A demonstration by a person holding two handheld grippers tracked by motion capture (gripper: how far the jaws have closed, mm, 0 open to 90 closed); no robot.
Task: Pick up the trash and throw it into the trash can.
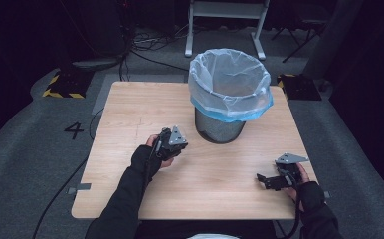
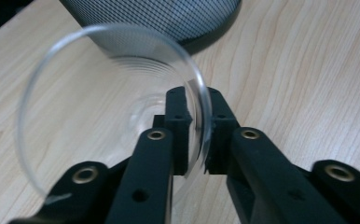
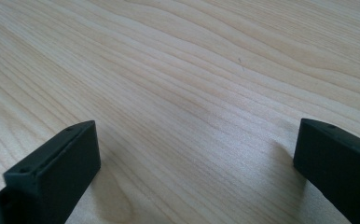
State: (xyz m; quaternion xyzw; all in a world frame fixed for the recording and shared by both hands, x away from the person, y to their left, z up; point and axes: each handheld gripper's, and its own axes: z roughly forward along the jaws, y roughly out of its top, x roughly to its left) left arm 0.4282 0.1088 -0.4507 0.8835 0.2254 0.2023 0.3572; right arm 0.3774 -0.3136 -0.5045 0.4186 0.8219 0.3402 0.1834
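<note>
A wooden table [image 1: 130, 114] carried a mesh bin [image 1: 220, 130] lined with a blue-edged bag [image 1: 230, 82] near its far edge. Just beside the bin, mid-table, the left gripper [image 2: 197, 135] was clenched on the rim of a clear plastic cup [image 2: 43, 88]. Near the right edge, the right gripper [image 3: 197, 158] lay released, jaws wide apart.

A lab: hazard-striped floor blocks [image 1: 63, 84], cables [image 1: 145, 47], numbered floor.
</note>
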